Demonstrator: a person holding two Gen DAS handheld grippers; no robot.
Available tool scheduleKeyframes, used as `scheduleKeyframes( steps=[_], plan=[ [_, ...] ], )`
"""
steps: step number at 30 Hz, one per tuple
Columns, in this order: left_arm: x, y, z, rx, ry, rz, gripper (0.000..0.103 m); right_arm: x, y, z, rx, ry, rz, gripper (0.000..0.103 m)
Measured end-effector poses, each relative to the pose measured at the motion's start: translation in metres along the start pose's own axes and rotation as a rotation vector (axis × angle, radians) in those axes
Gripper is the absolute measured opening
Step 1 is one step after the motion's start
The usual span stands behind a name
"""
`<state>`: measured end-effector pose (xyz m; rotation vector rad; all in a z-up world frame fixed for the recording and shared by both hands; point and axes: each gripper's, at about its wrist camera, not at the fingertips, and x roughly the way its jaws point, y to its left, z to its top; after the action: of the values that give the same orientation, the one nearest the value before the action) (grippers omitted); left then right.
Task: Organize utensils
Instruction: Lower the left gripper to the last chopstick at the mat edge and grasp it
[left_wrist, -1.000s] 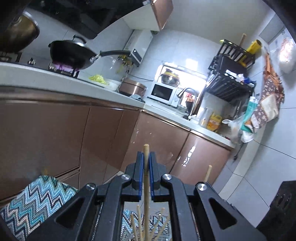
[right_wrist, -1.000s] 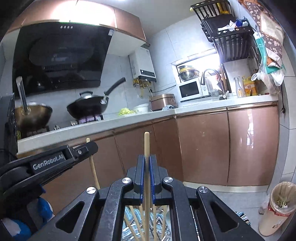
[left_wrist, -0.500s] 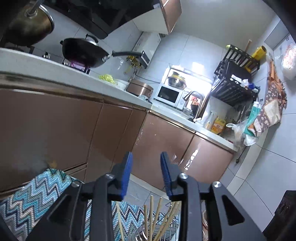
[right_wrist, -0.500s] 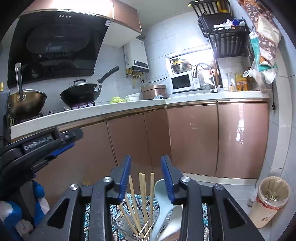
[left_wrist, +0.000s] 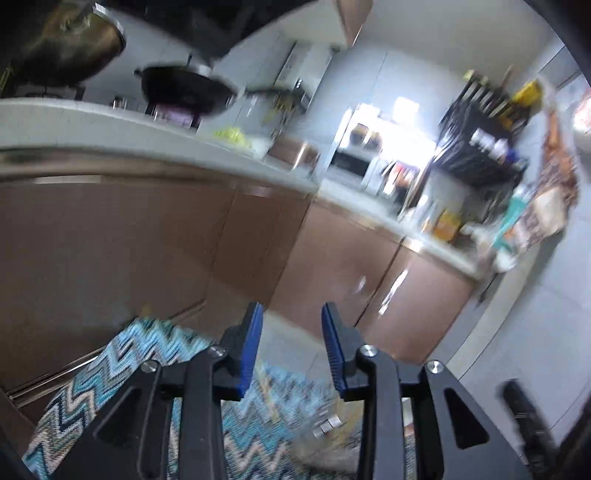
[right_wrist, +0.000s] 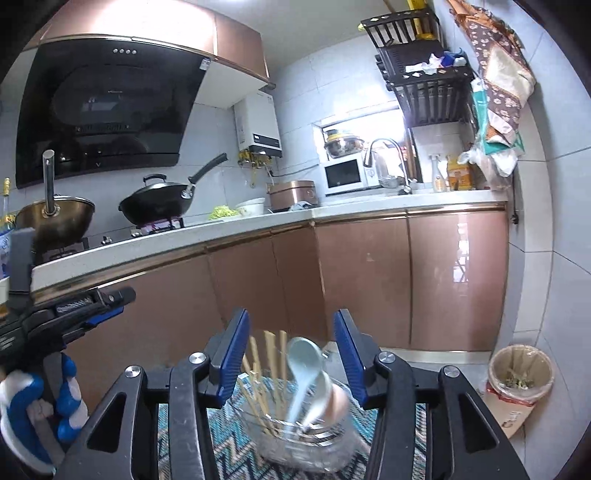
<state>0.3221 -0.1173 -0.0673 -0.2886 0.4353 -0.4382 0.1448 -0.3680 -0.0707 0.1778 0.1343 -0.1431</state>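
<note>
A second ago each gripper pinched a single chopstick upright; now both sticks are out of the jaws and stand with the others in the glass jar (right_wrist: 295, 432). The right gripper (right_wrist: 291, 354) has nothing between its blue pads — its jaws are opening, spread wide on either side of the jar, which sits just beyond and below them on the zigzag-patterned cloth (right_wrist: 229, 439). Inside the jar the chopsticks (right_wrist: 267, 369) lean toward its left side, and two pale spoons (right_wrist: 304, 365) lean toward its right, bowls upward. The left gripper (left_wrist: 291, 350) also stands apart and empty. Its view is heavily blurred: the same cloth (left_wrist: 155, 354) lies under it, and only a vague glint of the jar shows low between its fingers, too smeared to read. In the right wrist view the left gripper (right_wrist: 107, 302) reaches in from left of the jar, above the cloth's level, held by a hand in a blue-and-white glove (right_wrist: 33, 402). Behind the jar runs the brown cabinet front (right_wrist: 362, 280); right of the jar, on the floor, stands a lined waste bin (right_wrist: 519, 373).
</note>
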Motion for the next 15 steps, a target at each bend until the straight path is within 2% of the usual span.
scheduleKeyframes(
  steps=[2, 6, 8, 12, 15],
  plan=[
    [0.031, 0.010, -0.001, -0.006, 0.089, -0.001, 0.032, -0.002, -0.012, -0.008, 0.012, 0.015, -0.020, 0.045],
    [0.127, 0.033, -0.001, -0.050, 0.320, -0.020, 0.033, -0.001, -0.038, -0.025, 0.044, 0.046, -0.061, 0.045],
    [0.172, 0.042, -0.008, -0.080, 0.413, -0.044, 0.040, 0.005, -0.051, -0.034, 0.062, 0.070, -0.076, 0.045],
    [0.234, 0.053, -0.022, -0.098, 0.519, -0.048, 0.044, 0.023, -0.067, -0.060, 0.090, 0.122, -0.085, 0.045],
    [0.267, 0.055, -0.029, -0.100, 0.554, -0.052, 0.049, 0.036, -0.072, -0.077, 0.093, 0.163, -0.087, 0.045]
  ],
)
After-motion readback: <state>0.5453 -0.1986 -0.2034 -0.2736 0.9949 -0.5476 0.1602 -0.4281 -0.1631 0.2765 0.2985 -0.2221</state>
